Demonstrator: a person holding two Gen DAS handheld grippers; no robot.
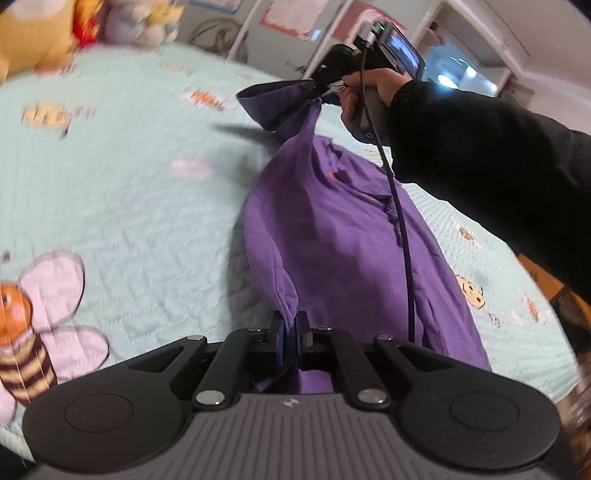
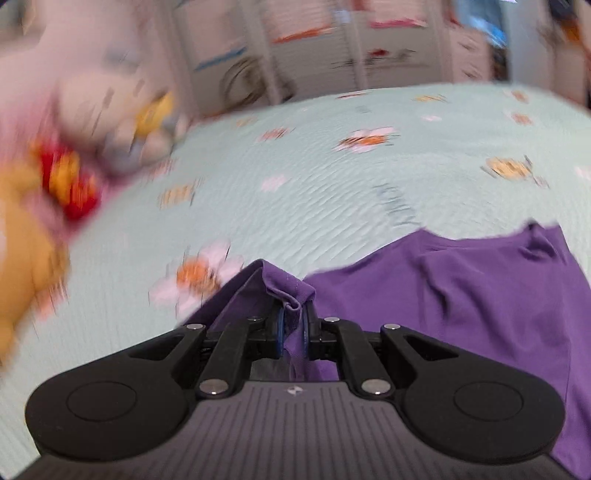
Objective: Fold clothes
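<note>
- Left wrist view: my left tongs (image 1: 291, 334) are pinched tight on a bunched edge of the purple shirt (image 1: 343, 236), the cloth squeezed between the blue pads.
- From that grip the shirt runs away from me in a long, rumpled band, lifted at both ends and sagging onto the bed (image 1: 140, 177) in the middle.
- At the far end my right tongs (image 1: 320, 85) hold up another bunch of the same shirt; my right hand (image 1: 369, 92) wraps the handle, black sleeve (image 1: 480, 166) behind it, and a dark cable (image 1: 402, 236) hangs down across the cloth.
- Right wrist view: my right tongs (image 2: 293, 330) are clamped on a crumpled fold of purple fabric, with the rest of the shirt (image 2: 480, 295) spreading off to the right over the pale green quilt.
- The quilt carries bee and flower patches.
- Plush toys (image 1: 55, 29) sit at the far left edge of the bed, blurred.
</note>
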